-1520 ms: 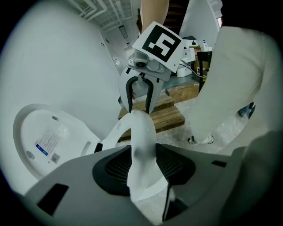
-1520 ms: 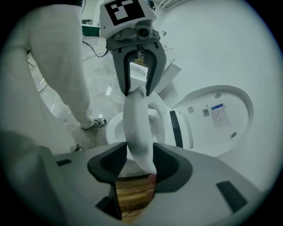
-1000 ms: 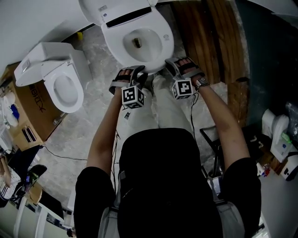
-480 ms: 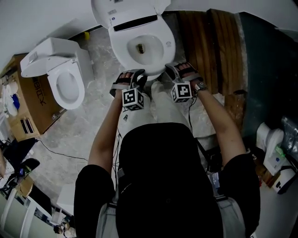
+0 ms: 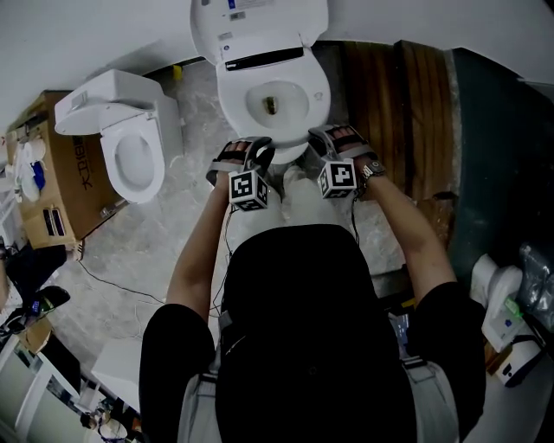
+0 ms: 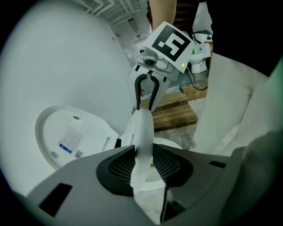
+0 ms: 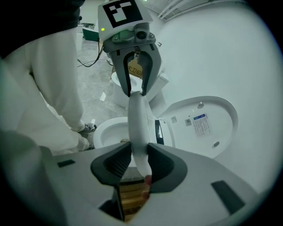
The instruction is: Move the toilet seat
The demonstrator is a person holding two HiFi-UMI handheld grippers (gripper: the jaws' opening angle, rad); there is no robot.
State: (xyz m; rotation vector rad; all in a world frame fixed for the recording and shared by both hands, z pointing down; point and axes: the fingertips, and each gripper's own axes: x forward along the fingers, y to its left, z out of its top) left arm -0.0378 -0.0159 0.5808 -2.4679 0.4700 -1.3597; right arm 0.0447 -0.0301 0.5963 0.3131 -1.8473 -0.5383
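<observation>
The white toilet seat (image 5: 317, 97) rings the bowl, and the lid (image 5: 260, 22) stands raised behind it. My left gripper (image 5: 261, 150) holds the seat's front-left edge. In the left gripper view the seat (image 6: 142, 126) runs edge-on between the jaws of that gripper (image 6: 141, 152). The jaws are closing and both pads touch it. My right gripper (image 5: 313, 138) is shut on the front-right edge. In the right gripper view the seat (image 7: 138, 117) fills the gap of that gripper (image 7: 139, 154). Each gripper sees the other clamped across the rim.
A second white toilet (image 5: 130, 147) stands to the left beside a cardboard box (image 5: 61, 173). A wooden pallet (image 5: 389, 95) lies right of the bowl, with a dark sheet (image 5: 502, 156) beyond it. A cable (image 5: 130, 290) trails over the marble floor.
The head view has shifted, so the toilet and its raised lid sit lower and more to the right in the frame. Both grippers stay at the seat's front edge.
</observation>
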